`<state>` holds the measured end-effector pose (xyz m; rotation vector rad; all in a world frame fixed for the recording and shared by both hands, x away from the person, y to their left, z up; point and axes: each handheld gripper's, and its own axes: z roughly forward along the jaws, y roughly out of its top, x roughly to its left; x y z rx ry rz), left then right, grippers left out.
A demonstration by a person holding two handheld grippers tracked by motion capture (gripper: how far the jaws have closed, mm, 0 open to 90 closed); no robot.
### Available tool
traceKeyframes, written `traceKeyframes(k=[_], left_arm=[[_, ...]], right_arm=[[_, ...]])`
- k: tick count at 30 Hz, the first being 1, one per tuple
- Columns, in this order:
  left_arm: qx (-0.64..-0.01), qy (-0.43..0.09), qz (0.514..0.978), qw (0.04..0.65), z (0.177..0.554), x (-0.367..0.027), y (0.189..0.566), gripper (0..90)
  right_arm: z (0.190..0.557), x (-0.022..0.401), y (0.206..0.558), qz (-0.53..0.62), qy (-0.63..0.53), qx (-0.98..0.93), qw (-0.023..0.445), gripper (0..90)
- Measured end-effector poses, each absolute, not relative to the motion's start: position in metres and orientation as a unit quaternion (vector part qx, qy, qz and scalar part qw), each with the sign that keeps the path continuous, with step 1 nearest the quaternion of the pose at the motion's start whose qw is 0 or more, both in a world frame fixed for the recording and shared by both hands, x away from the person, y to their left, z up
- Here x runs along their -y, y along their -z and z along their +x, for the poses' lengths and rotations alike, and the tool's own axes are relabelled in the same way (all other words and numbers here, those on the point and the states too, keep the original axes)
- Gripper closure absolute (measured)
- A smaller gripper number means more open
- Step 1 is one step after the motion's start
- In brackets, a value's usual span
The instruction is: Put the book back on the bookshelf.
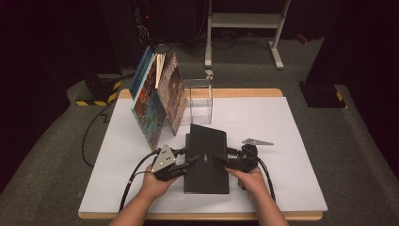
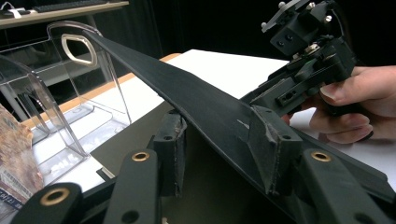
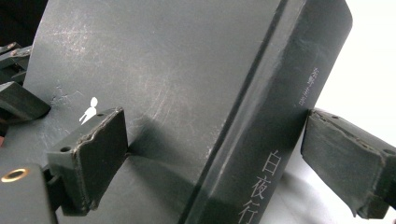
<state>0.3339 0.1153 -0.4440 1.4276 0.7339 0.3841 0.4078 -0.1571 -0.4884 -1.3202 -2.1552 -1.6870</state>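
On the near half of the white-covered table (image 1: 291, 141), a black hardcover book (image 1: 206, 157) lies between two hand-held grippers, one at each long edge. The left hand-held gripper (image 1: 184, 163) has lifted the front cover: in the left gripper view the cover (image 2: 187, 93) rises as a slanted sheet, one pad (image 2: 273, 151) on top of it and the other pad (image 2: 170, 151) just beneath, so the jaws look clamped on that cover, though the lower contact is partly shadowed. The right hand-held gripper (image 1: 225, 157) comes in from the spine side; in the right gripper view its jaws stand wide apart, one pad (image 3: 91, 158) over the cover face, the other pad (image 3: 348, 161) beside the spine (image 3: 275, 140) with its pale printed characters, neither pressing. That straddle suggests it is placed to steady or take the book by the spine once the jaws close.

Behind the book, a clear acrylic book stand (image 1: 197, 101) waits empty, and just to its left several colourful books (image 1: 157, 101) lean against one another. The stand's position directly beyond the black book points to it as the likely destination, which would explain raising the volume from flat. A grey three-cornered plate (image 1: 257, 141) lies loose on the table to the right, apart from the work.
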Motion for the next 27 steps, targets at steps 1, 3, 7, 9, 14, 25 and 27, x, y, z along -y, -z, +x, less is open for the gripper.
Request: traceKeyframes(k=[1, 3, 7, 9, 14, 25, 27], left_arm=[[-0.327, -0.171, 0.636, 0.678, 0.3338, -0.1152, 0.4439, 57.9], [-0.325, -0.173, 0.635, 0.679, 0.3332, -0.1154, 0.4442, 57.9], [-0.32, -0.178, 0.637, 0.678, 0.3319, -0.1156, 0.4439, 57.8], [-0.319, -0.179, 0.638, 0.678, 0.3316, -0.1157, 0.444, 57.8], [-0.316, -0.181, 0.636, 0.68, 0.3306, -0.1155, 0.4442, 57.9], [-0.297, -0.191, 0.63, 0.691, 0.326, -0.1172, 0.4473, 57.8], [-0.296, -0.191, 0.63, 0.693, 0.3254, -0.1174, 0.4475, 57.8]], right_arm=[[0.4085, 0.1575, 0.4889, -0.434, 0.555, 0.708, 0.053, 7.0], [0.4096, 0.158, 0.4896, -0.435, 0.556, 0.706, 0.06, 7.0], [0.4109, 0.1589, 0.4905, -0.434, 0.56, 0.702, 0.067, 6.9], [0.4113, 0.1591, 0.4909, -0.434, 0.562, 0.701, 0.069, 6.8], [0.412, 0.1595, 0.4916, -0.432, 0.566, 0.699, 0.072, 6.7], [0.4116, 0.1601, 0.4904, -0.424, 0.571, 0.7, 0.069, 6.7], [0.4113, 0.1604, 0.4899, -0.421, 0.573, 0.699, 0.07, 6.6]])
